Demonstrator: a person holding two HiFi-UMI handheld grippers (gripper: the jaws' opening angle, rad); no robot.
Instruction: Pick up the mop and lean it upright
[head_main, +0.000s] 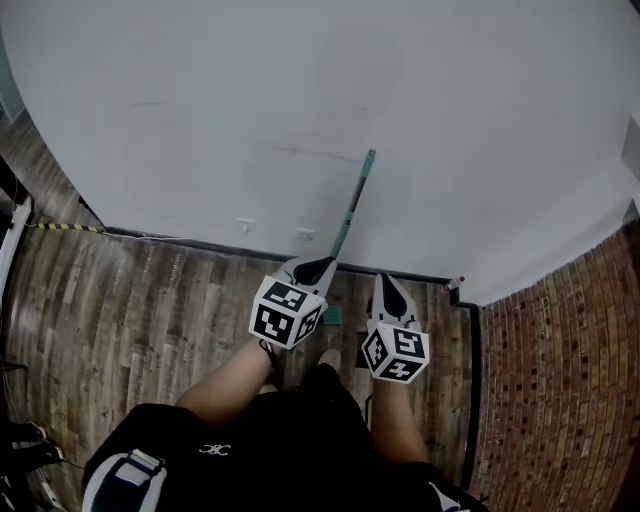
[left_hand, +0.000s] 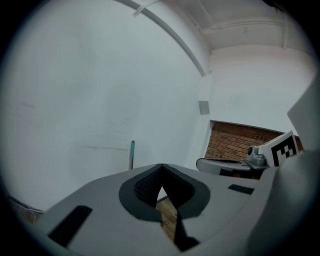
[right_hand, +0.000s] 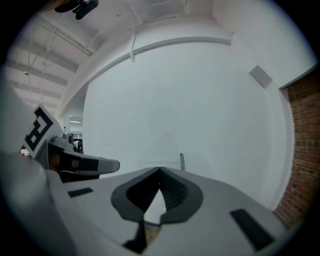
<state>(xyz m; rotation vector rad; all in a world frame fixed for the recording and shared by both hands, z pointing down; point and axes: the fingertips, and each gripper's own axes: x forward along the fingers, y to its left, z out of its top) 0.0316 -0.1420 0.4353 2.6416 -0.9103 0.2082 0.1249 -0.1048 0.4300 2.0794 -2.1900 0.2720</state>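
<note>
In the head view, the mop (head_main: 352, 205) leans upright against the white wall (head_main: 300, 100), its teal-capped top highest on the wall. The lower handle disappears behind the left hand-held gripper (head_main: 318, 266), so whether the two touch cannot be told here. A small teal patch shows on the wooden floor (head_main: 150, 300) between the two tools. It is too hidden to say whether it is the mop's head. The right hand-held gripper (head_main: 385, 282) hangs just beside, apart from the handle. A brick wall (head_main: 560, 380) stands at the right.

In the left gripper view, the left hand-held gripper (left_hand: 161, 172) has its jaws pressed together at the tips. Only floor shows through the small gap between the dark pads, and nothing is pinched. Only the top of the mop (left_hand: 132, 152) rises above the jaw, left of centre. The rest is covered.

In the right gripper view, the right hand-held gripper (right_hand: 160, 174) is likewise closed tip to tip, with bare wall seen through the pad gap. Just the teal cap of the mop (right_hand: 182, 161) peeks over the jaw, right of centre.
</note>
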